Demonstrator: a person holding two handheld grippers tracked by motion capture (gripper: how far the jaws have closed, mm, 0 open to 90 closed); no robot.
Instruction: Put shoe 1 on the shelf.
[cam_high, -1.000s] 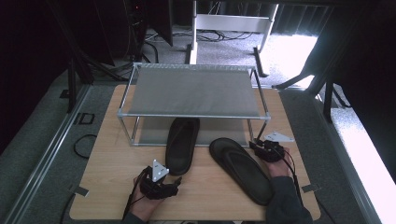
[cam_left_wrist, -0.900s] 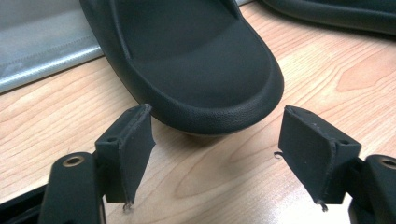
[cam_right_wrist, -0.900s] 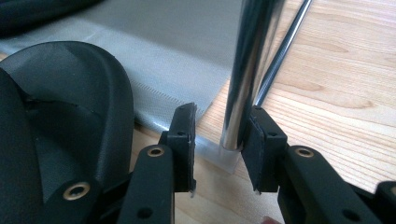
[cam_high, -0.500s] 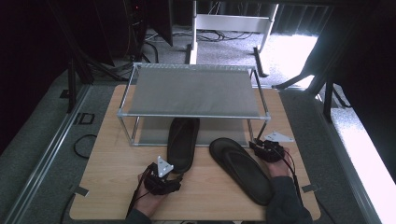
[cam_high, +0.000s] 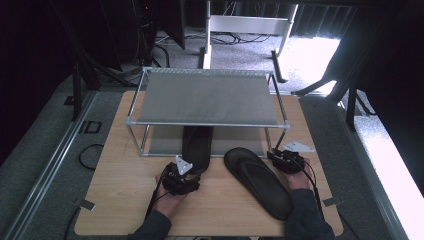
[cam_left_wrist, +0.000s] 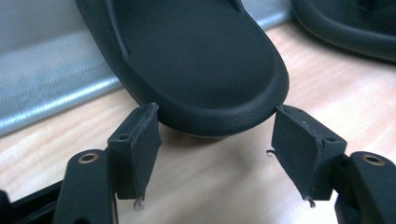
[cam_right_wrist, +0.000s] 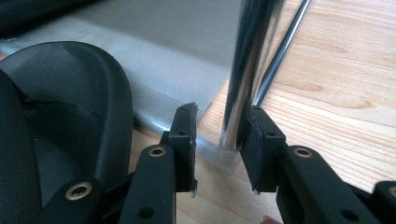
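A black sandal (cam_high: 196, 145) lies with its toe end under the metal rack (cam_high: 207, 97) and its heel out on the wooden table (cam_high: 115, 165). My left gripper (cam_high: 182, 179) is at that heel. In the left gripper view its jaws stand open (cam_left_wrist: 217, 140), one on each side of the heel (cam_left_wrist: 201, 70), without pressing it. A second black sandal (cam_high: 257, 180) lies slantwise at the right. My right gripper (cam_high: 285, 160) sits by its toe end. Its jaws (cam_right_wrist: 217, 116) are narrowly open, with the rack's chrome post (cam_right_wrist: 247, 70) just beyond the right fingertip.
The rack has a grey mesh top shelf and a lower shelf (cam_right_wrist: 177, 56) close to the tabletop. Its front legs stand at both corners. Bare wood (cam_right_wrist: 336, 70) lies to the right of the post. Cables and stands are on the floor beyond the table.
My left gripper has moved forward and a little right, up to the heel of the sandal under the rack. The right gripper and both sandals have stayed put.
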